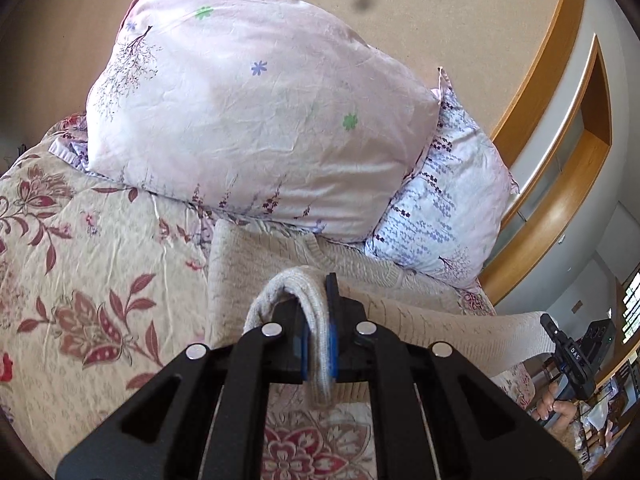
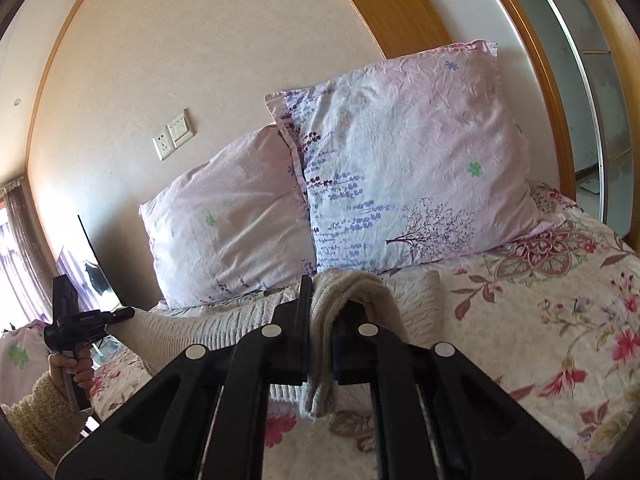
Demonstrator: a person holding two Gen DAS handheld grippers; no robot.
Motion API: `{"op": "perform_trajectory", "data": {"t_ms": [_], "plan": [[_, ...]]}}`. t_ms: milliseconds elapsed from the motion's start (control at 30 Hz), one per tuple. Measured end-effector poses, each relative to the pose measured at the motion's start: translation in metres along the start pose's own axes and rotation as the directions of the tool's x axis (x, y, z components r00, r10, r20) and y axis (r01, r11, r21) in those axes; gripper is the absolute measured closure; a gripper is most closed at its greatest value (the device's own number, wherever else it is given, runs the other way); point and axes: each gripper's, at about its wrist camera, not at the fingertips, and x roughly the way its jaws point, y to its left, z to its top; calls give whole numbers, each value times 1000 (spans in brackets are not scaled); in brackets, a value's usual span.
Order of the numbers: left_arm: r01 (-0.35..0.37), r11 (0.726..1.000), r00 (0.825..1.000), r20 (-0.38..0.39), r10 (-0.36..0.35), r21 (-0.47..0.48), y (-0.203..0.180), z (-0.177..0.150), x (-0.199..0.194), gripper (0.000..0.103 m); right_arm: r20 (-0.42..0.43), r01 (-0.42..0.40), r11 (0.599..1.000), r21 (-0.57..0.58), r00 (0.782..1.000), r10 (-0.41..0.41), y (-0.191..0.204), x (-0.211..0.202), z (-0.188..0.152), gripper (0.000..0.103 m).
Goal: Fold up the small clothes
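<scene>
2 grippers: left gripper point(image 1: 318, 332) and right gripper point(image 2: 320, 336), each clamped on cream knit garment point(image 1: 420, 320), raised over floral bedspread point(image 1: 80, 260); pillows point(image 1: 248, 120) at 12 o'clock.

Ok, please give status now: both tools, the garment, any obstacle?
Left tool shut on cream knit sweater. Right tool shut on it too. Sweater stretched between them over the bed. Pillows close behind.
</scene>
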Motion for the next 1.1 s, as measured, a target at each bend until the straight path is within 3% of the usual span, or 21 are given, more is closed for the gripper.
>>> {"op": "perform_trajectory", "data": {"t_ms": [167,400,700,733,800,867,933,1100], "plan": [[-50,998,998,-25,50,-30,10,19,54,97,-50,50,997,57,998,-47,-21,53,13,95],[-99,983,987,-144,76,-156,44,18,133,96,-267,156,937,313,961,-71,-84,140,-8,95],[-81,952,982,-188,26,-294,69,12,162,95,-337,191,864,465,941,-27,-118,182,-20,94],[-74,945,983,-183,15,-318,72,14,163,93,-334,182,854,488,943,-10,-120,185,-19,92],[-50,925,985,-170,-16,-376,78,16,165,79,-320,161,831,533,947,21,-125,191,-18,80],[-18,902,988,-144,-49,-432,81,20,166,68,-291,135,811,570,956,46,-129,195,-15,59],[-4,889,990,-125,-61,-458,83,23,165,62,-264,114,806,581,963,55,-129,197,-12,54],[-11,905,994,-103,-37,-424,78,27,158,51,-260,128,828,546,965,22,-125,195,-7,50]]}}
